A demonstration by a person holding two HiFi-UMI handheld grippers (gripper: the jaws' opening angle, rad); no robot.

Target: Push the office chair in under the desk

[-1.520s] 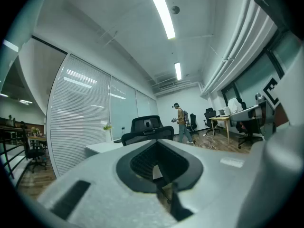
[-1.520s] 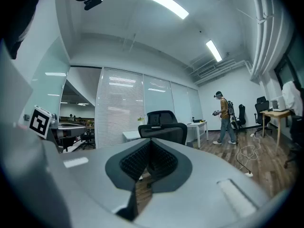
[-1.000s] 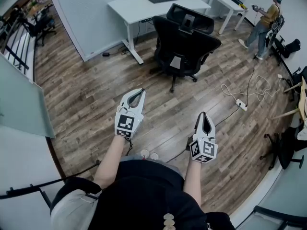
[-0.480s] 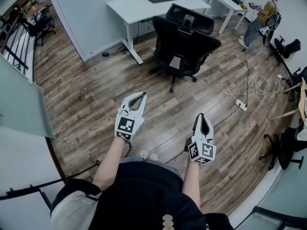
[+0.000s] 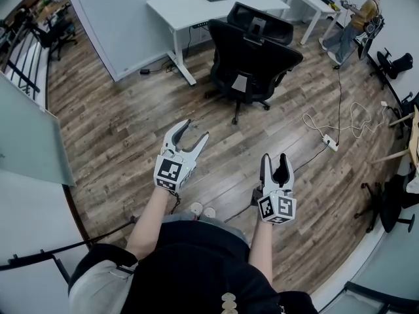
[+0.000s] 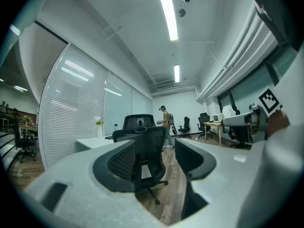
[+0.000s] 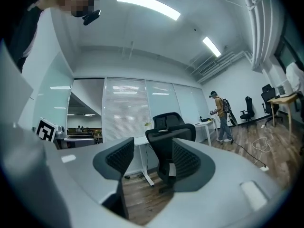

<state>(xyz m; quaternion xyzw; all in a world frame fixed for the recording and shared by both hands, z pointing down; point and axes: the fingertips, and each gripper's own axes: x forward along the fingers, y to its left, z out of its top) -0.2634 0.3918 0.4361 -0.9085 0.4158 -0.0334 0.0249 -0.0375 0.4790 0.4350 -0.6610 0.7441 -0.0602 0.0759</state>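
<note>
With nothing between them, the jaws of the left gripper (image 5: 195, 131) and the right gripper (image 5: 274, 159) have just been opened wide, and the black office chair (image 5: 252, 57) is seen well ahead of both, backrest toward them, pulled out from the white counter (image 5: 186, 8) beyond, the left gripper judged slightly nearer.

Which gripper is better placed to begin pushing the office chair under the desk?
Probably the right gripper: the office chair lies nearly between it and the desk; the left gripper is off to the side. Both grippers' jaws have just opened, empty; neither touches the chair.
</note>
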